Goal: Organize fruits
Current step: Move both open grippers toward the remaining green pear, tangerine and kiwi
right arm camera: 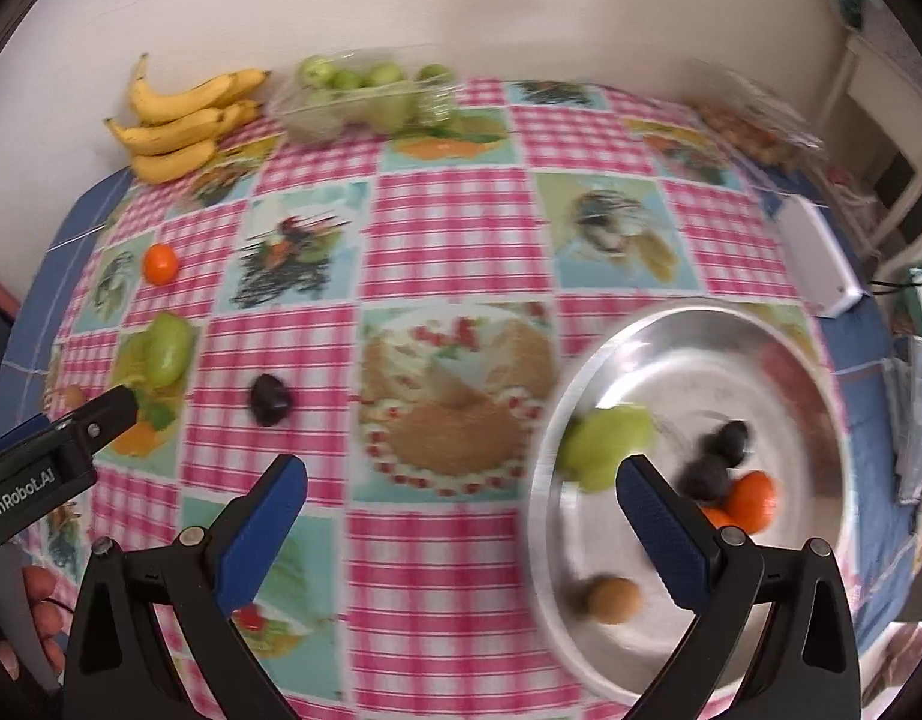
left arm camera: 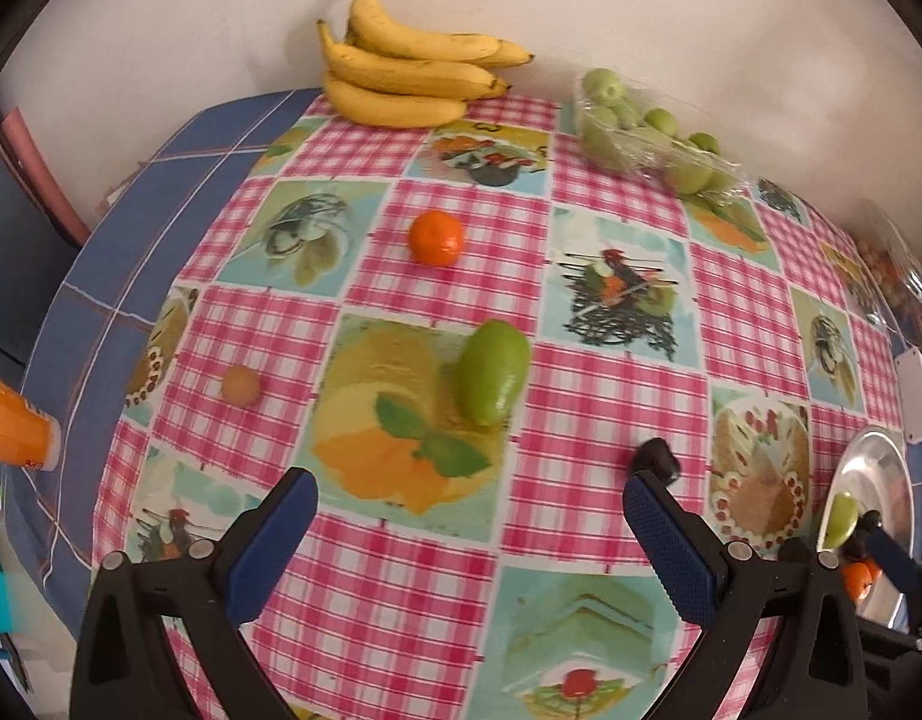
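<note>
My left gripper (left arm camera: 469, 495) is open and empty above the checked tablecloth. Ahead of it lie a green mango (left arm camera: 492, 372), a tangerine (left arm camera: 436, 237), a small tan fruit (left arm camera: 241, 384) and a dark plum (left arm camera: 657, 457) by its right finger. My right gripper (right arm camera: 461, 480) is open and empty, at the left rim of a steel plate (right arm camera: 790, 360). The plate holds a green fruit (right arm camera: 607, 441), dark plums (right arm camera: 715, 459), tangerines (right arm camera: 751, 501) and a tan fruit (right arm camera: 610, 600). The plum on the cloth (right arm camera: 269, 399) and the mango (right arm camera: 167, 348) show to its left.
Bananas (left arm camera: 401, 69) and a clear pack of green fruits (left arm camera: 646, 132) lie at the table's far edge by the wall. A second clear pack (right arm camera: 754, 120) and a white box (right arm camera: 820, 264) sit far right. An orange cup (left arm camera: 17, 429) stands at the left.
</note>
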A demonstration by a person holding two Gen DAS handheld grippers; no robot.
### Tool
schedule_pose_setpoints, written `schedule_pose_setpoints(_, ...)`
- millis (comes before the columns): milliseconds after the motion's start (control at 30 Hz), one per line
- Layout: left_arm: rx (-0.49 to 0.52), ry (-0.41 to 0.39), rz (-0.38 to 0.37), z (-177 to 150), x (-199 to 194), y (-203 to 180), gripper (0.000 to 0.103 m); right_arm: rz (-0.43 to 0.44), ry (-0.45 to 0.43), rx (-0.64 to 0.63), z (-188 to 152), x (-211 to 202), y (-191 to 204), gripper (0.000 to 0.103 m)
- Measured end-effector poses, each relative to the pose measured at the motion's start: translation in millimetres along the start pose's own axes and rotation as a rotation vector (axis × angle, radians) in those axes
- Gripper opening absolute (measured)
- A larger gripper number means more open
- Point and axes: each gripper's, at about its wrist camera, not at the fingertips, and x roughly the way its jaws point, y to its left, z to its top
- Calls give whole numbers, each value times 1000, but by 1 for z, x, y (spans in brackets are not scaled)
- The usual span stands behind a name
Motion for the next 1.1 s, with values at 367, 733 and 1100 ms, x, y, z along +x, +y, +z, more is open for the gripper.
schedule_pose_setpoints(367, -76, 24, -9, 8, 10, 44, 103, 94, 34, -52, -1, 27, 46, 103)
schedule_pose_setpoints(733, -119, -33, -8, 23, 16, 102, 103, 185, 63, -16, 7, 41, 55, 103)
schedule_pose_setpoints(1100, -80, 9, -12, 19, 37, 92, 103, 137, 93, -28, 16, 57, 58, 103)
